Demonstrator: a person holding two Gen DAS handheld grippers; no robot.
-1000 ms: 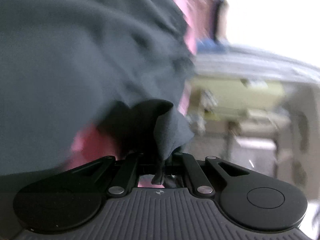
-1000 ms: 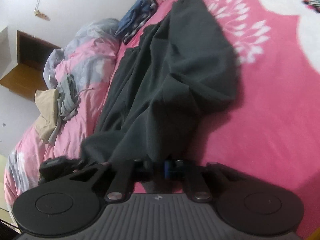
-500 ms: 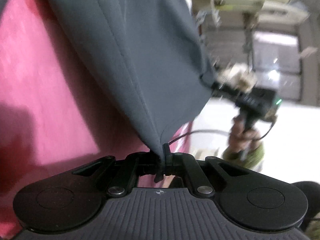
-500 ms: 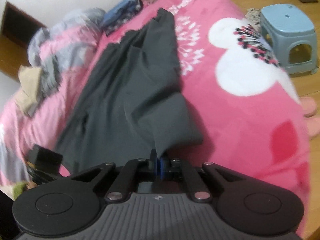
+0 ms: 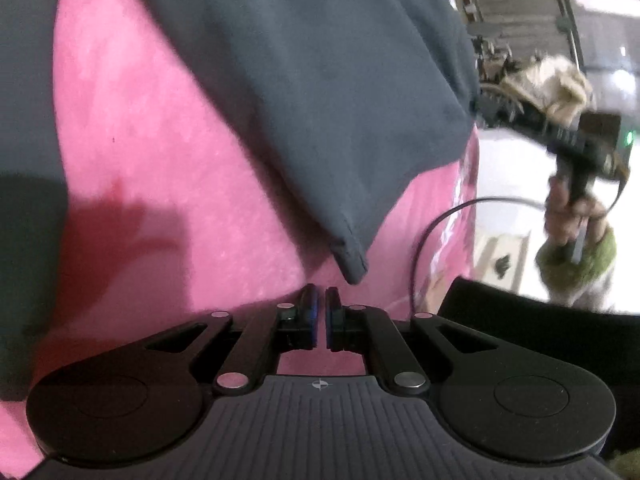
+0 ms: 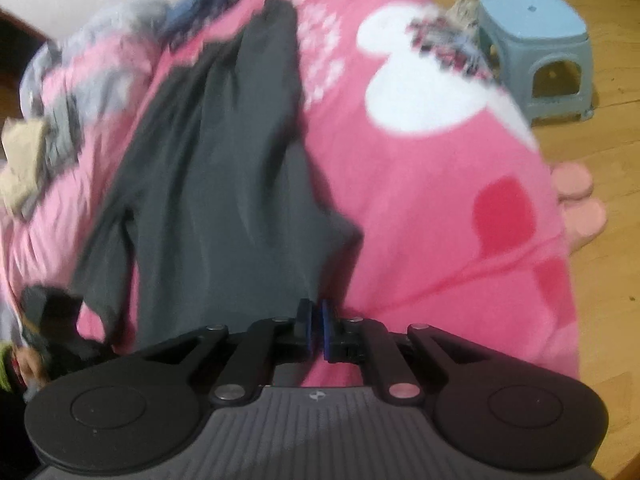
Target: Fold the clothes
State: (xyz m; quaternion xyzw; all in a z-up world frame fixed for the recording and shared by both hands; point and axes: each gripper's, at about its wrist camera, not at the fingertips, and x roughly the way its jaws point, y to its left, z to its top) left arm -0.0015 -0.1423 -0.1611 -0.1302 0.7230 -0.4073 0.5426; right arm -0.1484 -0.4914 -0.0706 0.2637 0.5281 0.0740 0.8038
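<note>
The left gripper point(image 5: 319, 306) has let go: its jaws sit a tiny bit apart with nothing in them. The corner of the dark gray shirt point(image 5: 312, 92) lies just past them on the pink blanket point(image 5: 160, 184). The right gripper point(image 6: 316, 318) has just been opening, and no cloth is between its jaws either. The shirt looks laid long and doubled. More folding is likely left.

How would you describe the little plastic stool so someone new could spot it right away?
Start at the pink blanket with the white mouse-head shape, then look past its far edge to the wooden floor. There stands the pale blue plastic stool, square-topped with arched openings; the round pink slippers nearby are flat and low.
</note>
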